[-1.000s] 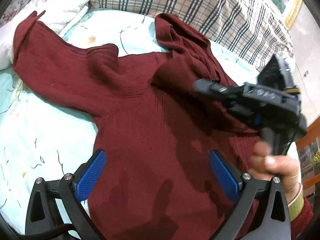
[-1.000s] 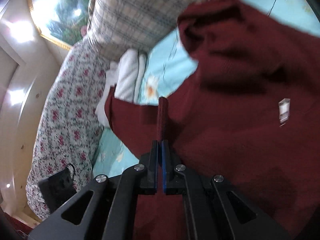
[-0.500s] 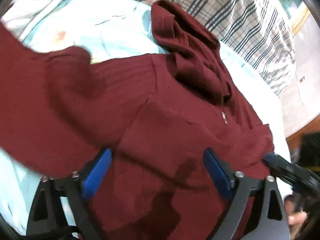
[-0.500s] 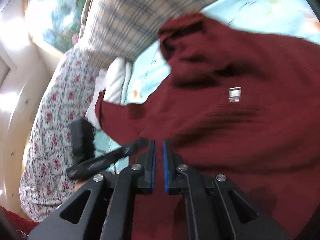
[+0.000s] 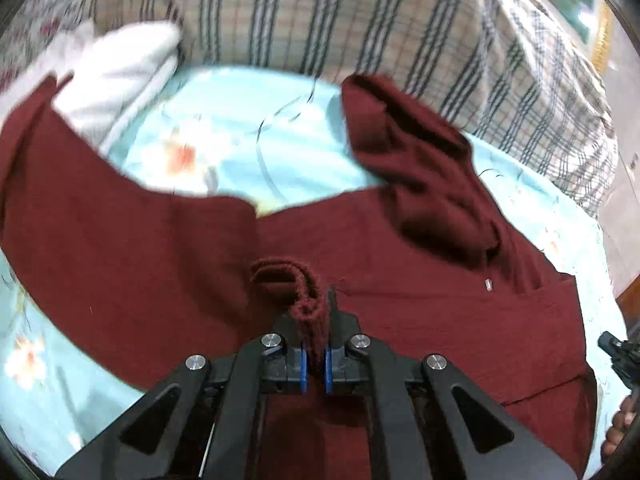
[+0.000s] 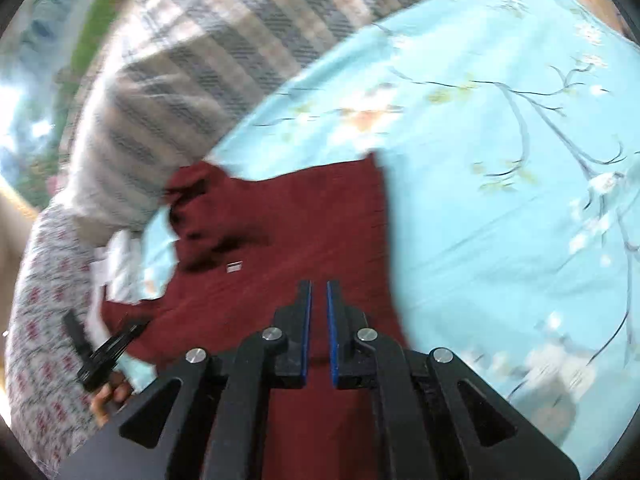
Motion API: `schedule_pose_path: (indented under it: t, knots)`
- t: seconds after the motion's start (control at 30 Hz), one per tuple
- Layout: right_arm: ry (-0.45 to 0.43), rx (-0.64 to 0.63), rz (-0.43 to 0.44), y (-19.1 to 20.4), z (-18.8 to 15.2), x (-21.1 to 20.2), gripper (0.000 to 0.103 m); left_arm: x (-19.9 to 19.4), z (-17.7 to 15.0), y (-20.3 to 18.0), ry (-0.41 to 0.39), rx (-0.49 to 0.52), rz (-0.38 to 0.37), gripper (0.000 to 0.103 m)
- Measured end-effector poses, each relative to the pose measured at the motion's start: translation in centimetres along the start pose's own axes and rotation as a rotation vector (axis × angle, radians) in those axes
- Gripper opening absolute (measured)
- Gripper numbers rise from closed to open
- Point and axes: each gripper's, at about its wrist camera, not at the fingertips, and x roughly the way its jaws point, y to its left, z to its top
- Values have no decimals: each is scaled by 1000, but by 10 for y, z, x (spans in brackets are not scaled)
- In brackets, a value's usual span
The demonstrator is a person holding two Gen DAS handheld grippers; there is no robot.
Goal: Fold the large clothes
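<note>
A pale blue floral bedsheet (image 5: 224,152) covers the bed, with a plaid pillow (image 5: 360,20) at twelve o'clock. The maroon sweater (image 5: 420,312) sprawls across the sheet. The left gripper (image 5: 314,344) pinches a bunched fold of it; the right gripper (image 6: 318,320), jaws opening slightly, holds nothing.

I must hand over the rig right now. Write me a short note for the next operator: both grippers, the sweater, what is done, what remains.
Left gripper: jaws shut on a bunched fold of the dark red sweater.
Right gripper: jaws opening, nothing between them, above the sweater's right part.
Sweater: on the light blue floral sheet, its far part bunched near the plaid pillow, one sleeve spread toward the white cloth.
Done: the right side looks folded in.
Left: fold the spread sleeve in, then the body.
</note>
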Motion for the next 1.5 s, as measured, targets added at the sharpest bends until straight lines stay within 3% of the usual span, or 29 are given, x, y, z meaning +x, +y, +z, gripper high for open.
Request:
schedule_pose_path:
  t: [0.07, 0.1, 0.13, 0.2, 0.23, 0.27, 0.3, 0.43, 0.6, 0.63, 0.7, 0.73, 0.83, 0.93, 1.0, 1.13, 1.2, 1.27, 1.33, 1.5]
  knots:
    - [44, -5, -47, -5, 9, 18, 38, 1, -5, 2, -5, -13, 1, 4]
    - [67, -12, -58, -7, 13, 28, 57, 2, -6, 3, -4, -18, 1, 4]
    - [84, -25, -63, -7, 15, 36, 61, 3, -7, 2, 1, -20, 0, 4]
    - [111, -47, -72, -10, 18, 52, 61, 3, -9, 1, 6, -9, 3, 4]
    - [130, -70, -68, -8, 21, 61, 53, 4, -9, -1, 7, -1, 8, 4]
    - [139, -92, -66, -5, 22, 64, 39, 3, -9, -5, 7, 5, 9, 4]
    - [162, -101, -62, -4, 25, 69, 7, 0, -10, -3, 6, 7, 5, 4]
    - [114, -117, -85, -8, 36, 54, 6, -3, -10, -13, 0, 30, -25, 4]
    - [162, -94, -120, -19, 28, 59, 8, 12, -18, -16, 39, 34, -6, 4]
    - [142, -101, -139, -16, 28, 53, 13, 13, -18, -14, 43, 29, -7, 4]
    - [60, -141, -185, -3, 26, 32, 14, 15, -19, -11, 52, 20, -14, 4]
    - [28, -158, -161, 5, 22, 23, 14, 16, -19, -11, 57, 17, -14, 4]
    - [106, -225, -48, 27, 3, 32, 15, 16, -19, -12, 61, 16, -8, 5]
    - [180, -224, -119, 19, -14, 58, 14, 11, -22, -3, 65, -6, -6, 10]
    - [160, -158, -69, 7, -13, 51, 14, 3, -23, 8, 61, -22, 11, 13]
    - [124, -156, -46, 16, -13, 30, 17, -26, -16, 45, 12, -69, 86, 14]
    - [124, -163, -1, 25, -16, 21, 18, -40, -4, 65, -22, -84, 138, 22]
    - [128, -173, 23, 34, -21, 15, 20, -52, 14, 85, -48, -87, 214, 43]
    - [140, -175, 55, 43, -28, 13, 22, -62, 35, 103, -83, -78, 294, 46]
    - [187, -195, 106, 61, -44, 19, 23, -68, 91, 147, -146, -47, 471, 65]
